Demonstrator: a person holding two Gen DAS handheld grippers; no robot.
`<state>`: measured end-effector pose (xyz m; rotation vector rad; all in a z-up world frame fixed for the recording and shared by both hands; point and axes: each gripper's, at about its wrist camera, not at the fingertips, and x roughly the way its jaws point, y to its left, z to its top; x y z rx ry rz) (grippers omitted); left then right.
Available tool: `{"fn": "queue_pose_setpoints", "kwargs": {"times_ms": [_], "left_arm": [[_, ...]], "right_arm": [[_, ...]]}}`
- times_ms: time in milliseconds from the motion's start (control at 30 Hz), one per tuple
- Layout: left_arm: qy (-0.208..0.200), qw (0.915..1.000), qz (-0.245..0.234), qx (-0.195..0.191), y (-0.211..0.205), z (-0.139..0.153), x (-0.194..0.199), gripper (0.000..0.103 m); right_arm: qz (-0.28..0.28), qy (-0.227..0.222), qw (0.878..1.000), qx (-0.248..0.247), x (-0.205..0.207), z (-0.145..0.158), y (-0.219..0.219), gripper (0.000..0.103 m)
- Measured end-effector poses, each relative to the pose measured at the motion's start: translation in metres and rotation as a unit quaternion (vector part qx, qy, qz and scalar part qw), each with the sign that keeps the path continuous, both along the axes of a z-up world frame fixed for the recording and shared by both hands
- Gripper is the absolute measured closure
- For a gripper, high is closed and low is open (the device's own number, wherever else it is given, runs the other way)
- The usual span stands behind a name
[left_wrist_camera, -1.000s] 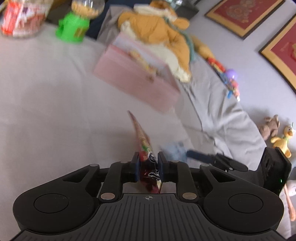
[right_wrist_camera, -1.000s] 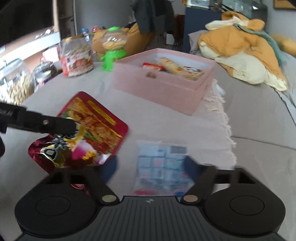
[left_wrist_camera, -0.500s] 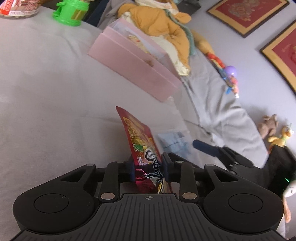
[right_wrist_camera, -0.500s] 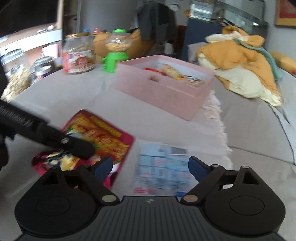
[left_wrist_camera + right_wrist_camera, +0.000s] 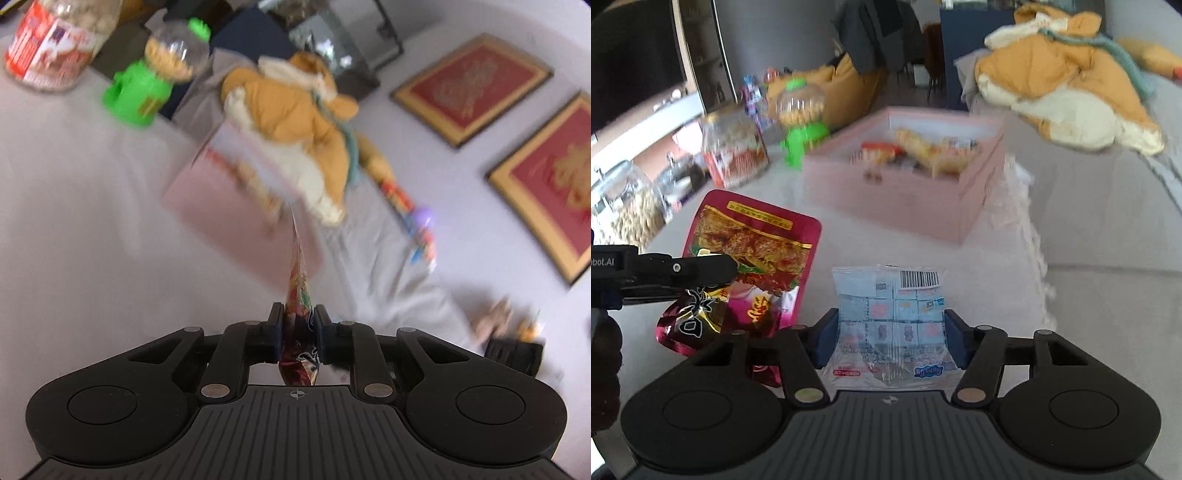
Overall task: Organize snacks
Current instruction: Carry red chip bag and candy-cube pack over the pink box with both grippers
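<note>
Left gripper point(image 5: 298, 334): fingers clamp red pouch point(image 5: 753, 258). Right gripper point(image 5: 891, 341): fingers just narrowed onto blue packet point(image 5: 892, 317). Next, likely: pink box point(image 5: 905, 195) ahead.

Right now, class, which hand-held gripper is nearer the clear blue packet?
Right. The right hand-held gripper has the blue packet between its fingers; the left hand-held gripper is off to its left, clamping the red pouch.
</note>
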<state>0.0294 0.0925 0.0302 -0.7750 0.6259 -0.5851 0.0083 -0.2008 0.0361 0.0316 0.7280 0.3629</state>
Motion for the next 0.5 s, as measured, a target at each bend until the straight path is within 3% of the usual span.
{"fn": "queue_pose_setpoints", "kwargs": {"times_ms": [200,267,333,367,433,500], "left_arm": [[-0.118,0.9915,0.029,-0.046,-0.001,0.065,0.062,0.082],[-0.093,0.9941,0.047,-0.031,-0.010,0.069,0.111,0.081],[-0.028,0.9932,0.097,0.059,-0.026,0.064,0.163,0.079],[0.003,0.9882,0.113,0.104,-0.033,0.059,0.180,0.079],[0.046,0.9794,0.100,0.169,-0.044,0.045,0.205,0.080],[0.044,0.9826,0.072,0.165,-0.044,0.033,0.206,0.080]], "right_arm": [[-0.034,-0.088,0.995,0.028,0.031,0.063,-0.016,0.044],[-0.056,-0.115,0.991,0.042,0.056,0.081,-0.016,0.044],[-0.064,-0.136,0.987,0.050,0.089,0.088,-0.010,0.037],[-0.067,-0.139,0.987,0.040,0.105,0.088,-0.006,0.023],[-0.089,-0.124,0.988,0.006,0.131,0.080,0.002,0.018],[-0.090,-0.104,0.991,-0.008,0.139,0.072,0.003,0.018]]}}
